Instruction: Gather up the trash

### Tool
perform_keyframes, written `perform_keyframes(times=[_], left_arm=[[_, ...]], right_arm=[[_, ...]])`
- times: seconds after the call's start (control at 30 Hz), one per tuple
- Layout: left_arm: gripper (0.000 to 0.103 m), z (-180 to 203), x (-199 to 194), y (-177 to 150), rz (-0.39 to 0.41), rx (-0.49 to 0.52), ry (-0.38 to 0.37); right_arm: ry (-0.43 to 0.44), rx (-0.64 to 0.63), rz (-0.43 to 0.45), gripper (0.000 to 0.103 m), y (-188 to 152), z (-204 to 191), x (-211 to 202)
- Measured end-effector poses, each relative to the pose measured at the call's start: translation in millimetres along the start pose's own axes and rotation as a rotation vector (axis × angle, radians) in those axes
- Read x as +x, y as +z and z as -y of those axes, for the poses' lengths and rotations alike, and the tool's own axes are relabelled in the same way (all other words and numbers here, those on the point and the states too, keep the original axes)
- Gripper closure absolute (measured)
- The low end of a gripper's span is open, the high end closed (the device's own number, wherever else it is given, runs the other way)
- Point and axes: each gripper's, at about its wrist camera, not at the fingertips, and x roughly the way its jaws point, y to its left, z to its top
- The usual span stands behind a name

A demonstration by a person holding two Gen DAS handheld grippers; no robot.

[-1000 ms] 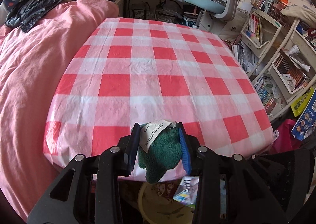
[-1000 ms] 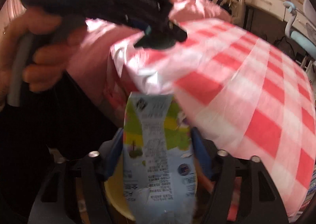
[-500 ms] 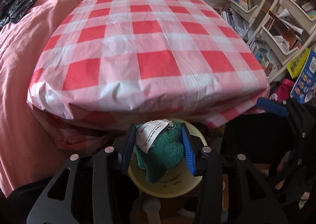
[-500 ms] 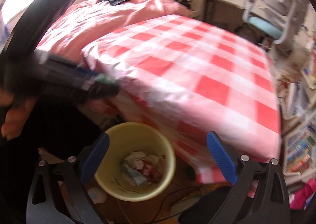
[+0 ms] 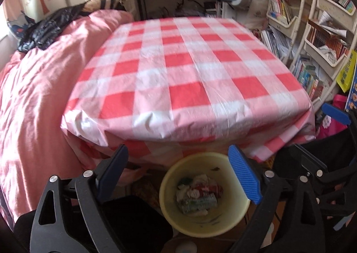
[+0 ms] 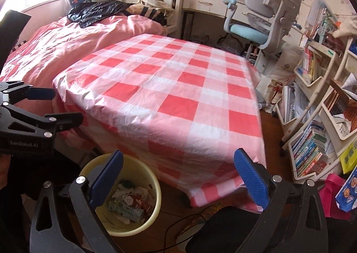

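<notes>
Both my grippers emptied over the bin.
Left gripper (image 5: 178, 172) and right gripper (image 6: 178, 175) now gape; the green cloth has joined the trash (image 5: 197, 195) inside the yellow bin (image 5: 223, 226).

Right claw (image 6: 178, 175) gapes empty above yellow bin (image 6: 154, 204); trash (image 6: 127, 204) inside.

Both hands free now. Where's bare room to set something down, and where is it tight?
The checked tablecloth top shows nothing on it, from the pink duvet across to the bookshelf side. It is tight below the near edge: the yellow bin with trash stands there, the left hand-held gripper and right hand-held gripper open above it.
</notes>
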Motion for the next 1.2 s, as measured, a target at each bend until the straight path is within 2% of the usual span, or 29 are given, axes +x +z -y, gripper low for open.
perform_keyframes(times=[0.1, 0.2, 0.43, 0.7, 0.97, 1.2], left_arm=[[0.007, 1.8, -6.9, 6.4, 0.062, 0.003, 0.049], [0.007, 5.5, -11.6, 11.9, 0.107, 0.029, 0.105], [0.007, 6.5, -24.0, 21.1, 0.183, 0.022, 0.145], [0.007, 4.4, -40.3, 25.7, 0.263, -0.001, 0.151], [0.007, -1.2, -48.4, 25.9, 0.318, -0.032, 0.152], [0.007, -10.1, -48.2, 27.3, 0.328, -0.092, 0.122]], right_arm=[[-0.006, 0.022, 0.029, 0.008, 1.7, 3.1, -2.2], [-0.023, 0.036, 0.070, 0.008, 3.7, 4.3, -5.3], [-0.070, 0.072, 0.153, 0.008, 8.4, 8.7, -11.1], [-0.112, 0.084, 0.223, 0.008, 12.9, 10.0, -18.8], [-0.123, 0.071, 0.244, 0.008, 15.6, 7.4, -21.0], [-0.131, 0.075, 0.251, 0.008, 15.4, 9.1, -23.2]])
